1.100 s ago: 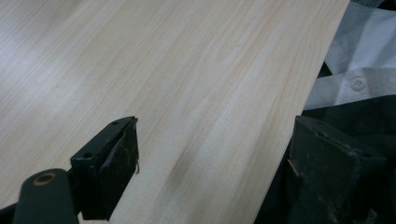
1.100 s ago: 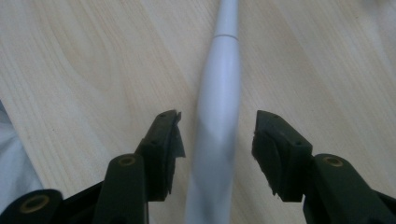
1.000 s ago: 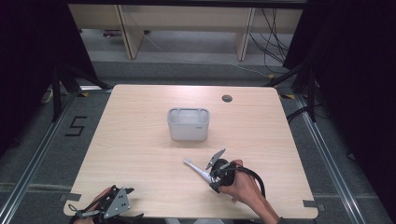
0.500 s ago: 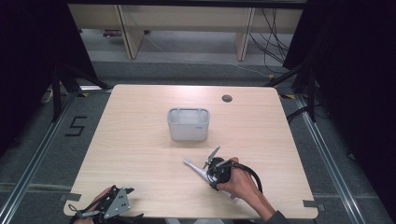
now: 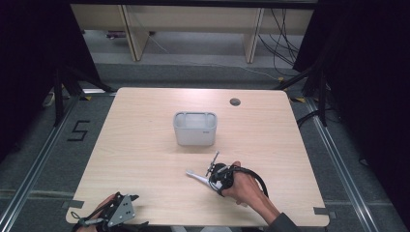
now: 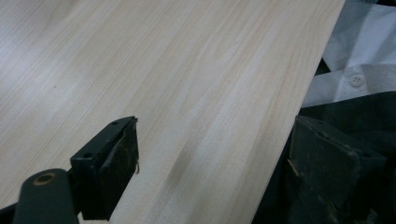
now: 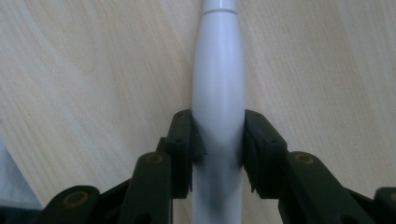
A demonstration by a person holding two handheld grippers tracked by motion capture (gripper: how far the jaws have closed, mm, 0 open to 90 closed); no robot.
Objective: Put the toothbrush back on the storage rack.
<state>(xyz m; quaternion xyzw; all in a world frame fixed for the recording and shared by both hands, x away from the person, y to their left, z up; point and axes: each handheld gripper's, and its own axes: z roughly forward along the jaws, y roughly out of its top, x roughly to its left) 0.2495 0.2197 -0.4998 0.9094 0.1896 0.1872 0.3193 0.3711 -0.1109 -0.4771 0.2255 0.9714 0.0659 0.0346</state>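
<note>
A smooth white rod-shaped handle (image 7: 218, 84) lies on the pale wooden table (image 5: 145, 145) and runs straight away between my right jaws. My right gripper (image 7: 218, 140) has just been closing, and its pads (image 7: 187, 140) now press on both sides of the handle. From above, the right gripper (image 5: 209, 180) sits near the front middle of the table, with the white handle (image 5: 195, 175) sticking out to its left. My left gripper (image 5: 116, 210) rests at the front left corner. Its jaws stand wide open over the table edge with nothing between them (image 6: 210, 177).
A grey open-topped bin (image 5: 195, 129) stands mid-table, beyond the right gripper. A round cable hole (image 5: 235, 102) sits at the back right. White cloth with a button (image 6: 357, 80) lies past the table edge beside the left gripper.
The right jaws have narrowed onto the white handle. The right hand has shifted only slightly, and the left gripper has stayed put.
</note>
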